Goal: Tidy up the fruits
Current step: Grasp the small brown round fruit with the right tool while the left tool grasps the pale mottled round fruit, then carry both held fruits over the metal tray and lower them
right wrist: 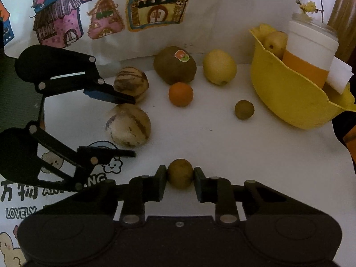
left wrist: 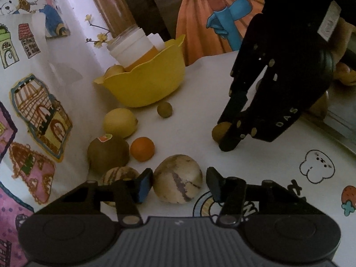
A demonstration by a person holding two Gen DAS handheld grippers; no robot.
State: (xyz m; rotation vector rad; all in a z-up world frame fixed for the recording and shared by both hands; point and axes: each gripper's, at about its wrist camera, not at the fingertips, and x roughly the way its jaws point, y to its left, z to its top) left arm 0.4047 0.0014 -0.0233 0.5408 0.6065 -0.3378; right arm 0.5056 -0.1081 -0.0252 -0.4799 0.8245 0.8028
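**Both grippers settle on fruit at the front of the table**

The right gripper [right wrist: 180, 178] is clenched on a small brown-green fruit [right wrist: 179, 175], a pad against each side at its widest part, the fruit resting on the white tablecloth [right wrist: 255, 155]. Round, firm-looking and light by its size, it should lift easily, though a smooth skin pinched off its middle could squirt out.

The left gripper [left wrist: 178, 183] straddles a striped pale melon-like fruit [left wrist: 178, 179]. Its blue-faced pad sits just beside the fruit's left flank; the other pad stands slightly clear on the right, so the jaws are not yet gripping. This fruit looks heavier and fills most of the gap, so a hold across its broadest girth seems safest.

Just behind lie a second striped fruit [right wrist: 131, 84], a stickered kiwi [right wrist: 175, 65], a small orange [right wrist: 180, 94], a lemon [right wrist: 219, 67] and another small brown-green fruit [right wrist: 244, 109]. Further right the yellow bowl [right wrist: 289, 102] already holds a fruit, a white-and-orange cup [right wrist: 309, 53] and paper, so free room inside appears limited.
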